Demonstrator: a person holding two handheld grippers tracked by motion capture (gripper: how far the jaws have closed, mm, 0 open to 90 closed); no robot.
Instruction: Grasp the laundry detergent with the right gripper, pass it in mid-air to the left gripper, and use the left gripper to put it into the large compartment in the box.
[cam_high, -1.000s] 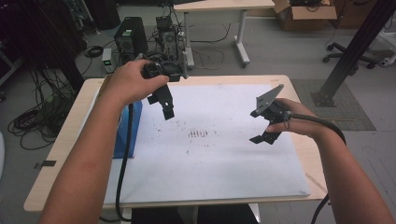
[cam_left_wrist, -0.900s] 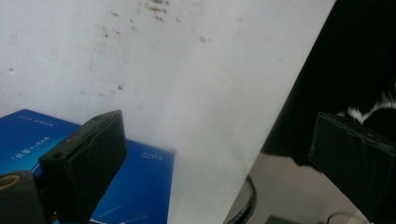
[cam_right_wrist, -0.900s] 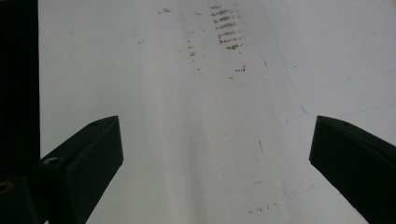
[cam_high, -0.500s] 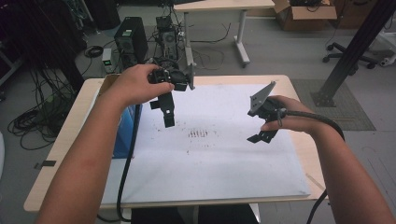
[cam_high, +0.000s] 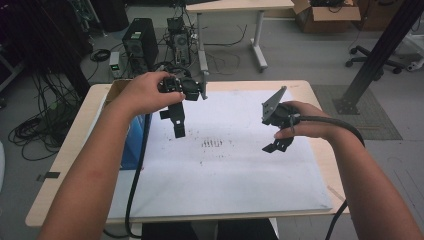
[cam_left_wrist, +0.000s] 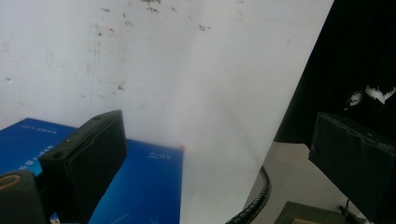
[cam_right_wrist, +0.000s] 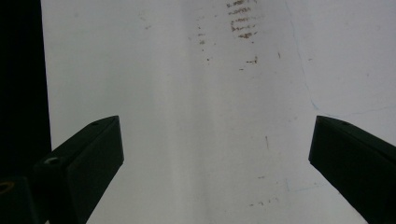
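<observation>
The left gripper (cam_high: 172, 122) and the right gripper (cam_high: 276, 145) are held above the white paper sheet (cam_high: 225, 170), both spread wide and empty. A flat blue cardboard box (cam_left_wrist: 140, 186) lies just below the left jaws.

Two grippers are held above the white sheet (cam_high: 220, 185) on the wooden table (cam_high: 65, 165). The left gripper (cam_high: 172, 120) is raised over the sheet's left half, jaws pointed down. The right gripper (cam_high: 277, 145) is held over the right half. A blue box (cam_high: 131, 145) is seen beside the left forearm.
</observation>
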